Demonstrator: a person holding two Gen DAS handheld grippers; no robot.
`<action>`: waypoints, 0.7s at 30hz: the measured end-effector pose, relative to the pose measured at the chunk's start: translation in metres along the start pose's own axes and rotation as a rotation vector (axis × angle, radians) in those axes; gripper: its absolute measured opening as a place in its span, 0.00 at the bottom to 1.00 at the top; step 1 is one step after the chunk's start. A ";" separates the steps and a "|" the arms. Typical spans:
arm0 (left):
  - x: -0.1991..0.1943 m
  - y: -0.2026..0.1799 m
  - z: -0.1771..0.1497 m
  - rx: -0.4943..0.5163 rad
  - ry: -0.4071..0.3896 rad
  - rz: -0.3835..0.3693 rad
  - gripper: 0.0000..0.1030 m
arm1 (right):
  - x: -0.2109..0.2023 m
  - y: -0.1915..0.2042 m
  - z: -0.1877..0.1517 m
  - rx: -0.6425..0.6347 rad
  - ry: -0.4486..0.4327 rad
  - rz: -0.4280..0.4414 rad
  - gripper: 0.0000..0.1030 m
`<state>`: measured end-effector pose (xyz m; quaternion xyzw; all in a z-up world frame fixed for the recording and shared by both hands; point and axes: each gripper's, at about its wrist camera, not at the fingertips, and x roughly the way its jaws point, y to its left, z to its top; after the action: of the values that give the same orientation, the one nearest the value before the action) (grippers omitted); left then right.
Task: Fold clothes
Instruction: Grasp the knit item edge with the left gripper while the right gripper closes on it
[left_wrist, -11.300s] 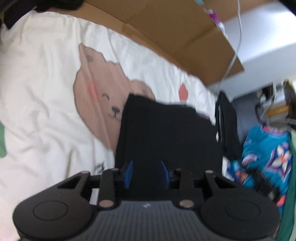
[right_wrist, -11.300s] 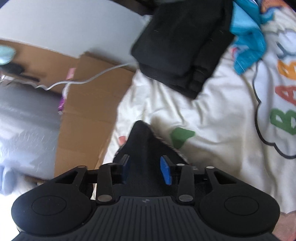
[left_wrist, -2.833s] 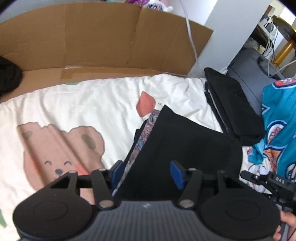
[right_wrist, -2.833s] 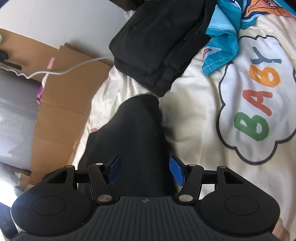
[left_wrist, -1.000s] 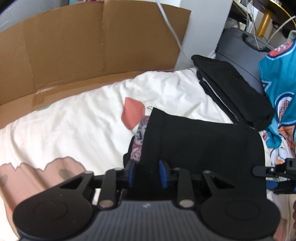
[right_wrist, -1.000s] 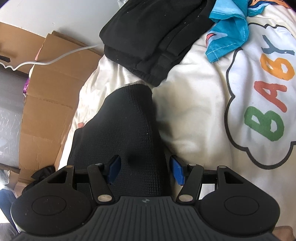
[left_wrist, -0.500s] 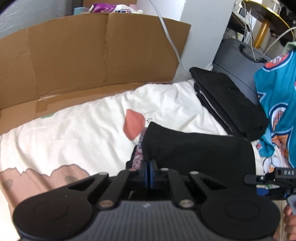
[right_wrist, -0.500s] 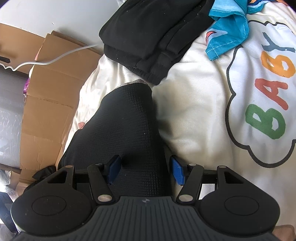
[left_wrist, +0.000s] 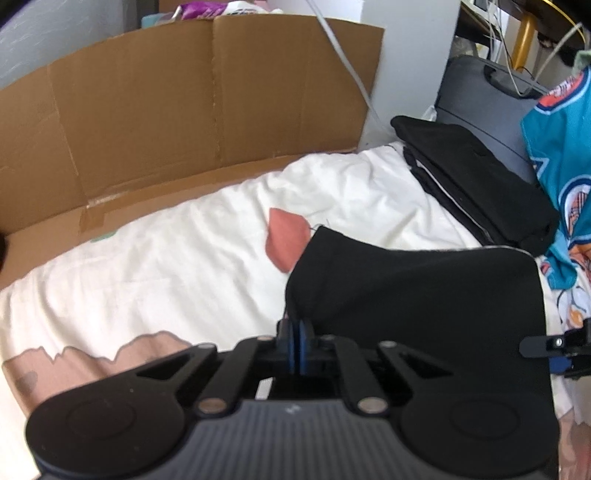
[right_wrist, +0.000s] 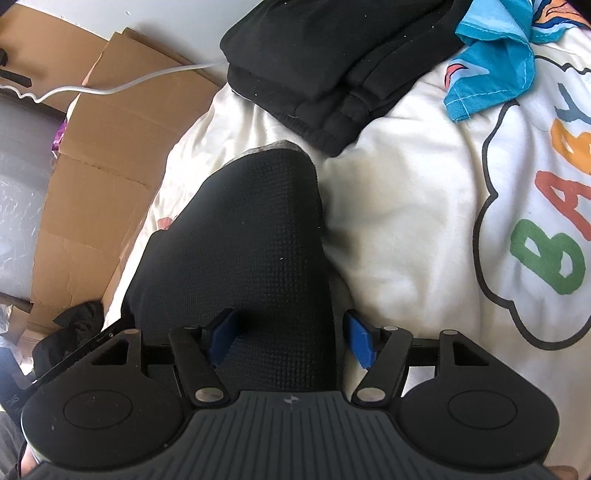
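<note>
A black folded garment (left_wrist: 424, 295) lies on the white printed bed cover (left_wrist: 166, 258). My left gripper (left_wrist: 296, 345) is shut, its blue pads pinching the garment's near left corner. In the right wrist view the same garment (right_wrist: 258, 221) runs forward between the fingers of my right gripper (right_wrist: 291, 339). Those jaws are opening; the right pad (right_wrist: 360, 343) stands clear of the cloth and the left pad (right_wrist: 221, 336) rests at its side. The right gripper's tips (left_wrist: 554, 350) show at the left wrist view's right edge.
A stack of folded black clothes (left_wrist: 476, 177) (right_wrist: 332, 66) lies beyond the garment, with a teal printed shirt (left_wrist: 561, 147) (right_wrist: 495, 55) beside it. A cardboard wall (left_wrist: 184, 110) lines the bed's far side. A white cable (right_wrist: 110, 88) crosses it. A grey suitcase (left_wrist: 480, 92) stands behind.
The left jaws closed from a narrow gap onto the garment's corner and lifted it slightly; the patterned cloth under that edge no longer shows. The right jaws widened a little.
</note>
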<state>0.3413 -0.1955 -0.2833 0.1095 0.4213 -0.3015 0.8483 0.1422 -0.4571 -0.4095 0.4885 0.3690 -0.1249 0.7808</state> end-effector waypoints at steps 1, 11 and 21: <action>0.002 0.001 -0.001 0.002 0.004 0.002 0.03 | 0.000 0.000 0.000 -0.009 0.004 0.003 0.66; 0.015 0.003 -0.010 0.001 0.025 0.020 0.03 | 0.001 0.010 0.001 -0.096 0.031 0.079 0.66; 0.021 0.007 -0.013 -0.019 0.030 0.015 0.04 | 0.016 -0.001 0.008 -0.014 0.070 0.100 0.63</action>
<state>0.3472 -0.1931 -0.3084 0.1091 0.4358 -0.2894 0.8453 0.1563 -0.4618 -0.4199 0.5048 0.3720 -0.0659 0.7762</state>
